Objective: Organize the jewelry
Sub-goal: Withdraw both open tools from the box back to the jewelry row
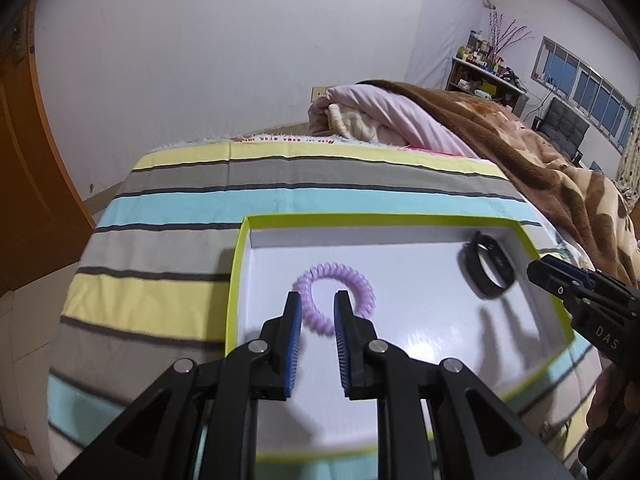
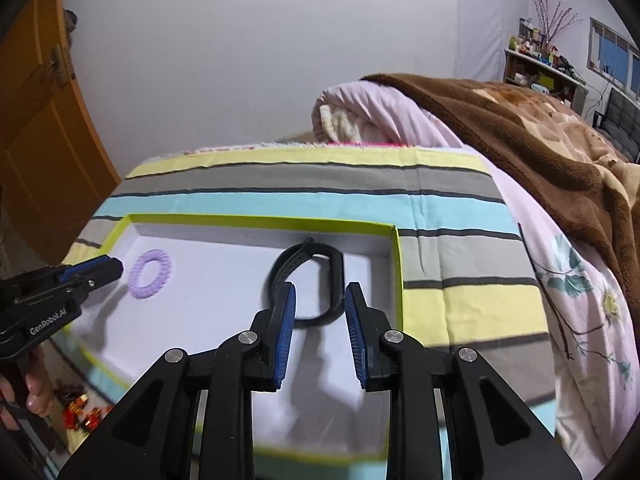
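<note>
Two pieces counted inside the shallow green-rimmed box [image 1: 240,280] on the striped bedsheet [image 1: 280,176]: one lilac spiral hair tie [image 1: 352,284], one black wristband [image 1: 490,270]. Left gripper [image 1: 317,300] poised right over the near arc of the hair tie, fingers [image 1: 294,320] parted, nothing pinched between them. Right gripper [image 2: 320,292] likewise spread, straddling the near loop of the wristband [image 2: 316,264] without clamping it. Hair tie lying flat toward the box's left side, nearer the left hand; wristband at the right far corner, propped on edge, long axis running roughly away from the right fingers [image 2: 286,312]. Both pieces probably just released. Two grippers, one box.
</note>
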{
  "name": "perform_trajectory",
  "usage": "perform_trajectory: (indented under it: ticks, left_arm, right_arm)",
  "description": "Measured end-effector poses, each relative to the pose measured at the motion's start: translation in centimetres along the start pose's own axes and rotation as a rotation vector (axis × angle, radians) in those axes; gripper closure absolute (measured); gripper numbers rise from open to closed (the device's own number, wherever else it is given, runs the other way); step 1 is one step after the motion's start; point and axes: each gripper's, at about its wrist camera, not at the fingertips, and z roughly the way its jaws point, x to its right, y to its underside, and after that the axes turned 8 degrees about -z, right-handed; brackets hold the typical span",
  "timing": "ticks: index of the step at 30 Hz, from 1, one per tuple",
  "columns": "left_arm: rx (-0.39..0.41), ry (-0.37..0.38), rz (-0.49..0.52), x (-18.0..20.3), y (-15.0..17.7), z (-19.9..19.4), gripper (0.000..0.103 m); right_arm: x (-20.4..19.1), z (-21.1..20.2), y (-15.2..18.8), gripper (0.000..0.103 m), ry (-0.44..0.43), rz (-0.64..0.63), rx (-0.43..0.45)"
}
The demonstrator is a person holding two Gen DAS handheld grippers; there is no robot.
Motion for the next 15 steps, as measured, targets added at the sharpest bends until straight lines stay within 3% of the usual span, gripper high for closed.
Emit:
perform_trajectory:
  ticks: [15]
  left_arm:
    - [0.148, 0.052, 0.032, 0.0, 7.7, -11.8, 0.086]
  right_arm:
    - [-3.2, -11.8, 6.7, 0.077, -0.015, -0.021, 0.147]
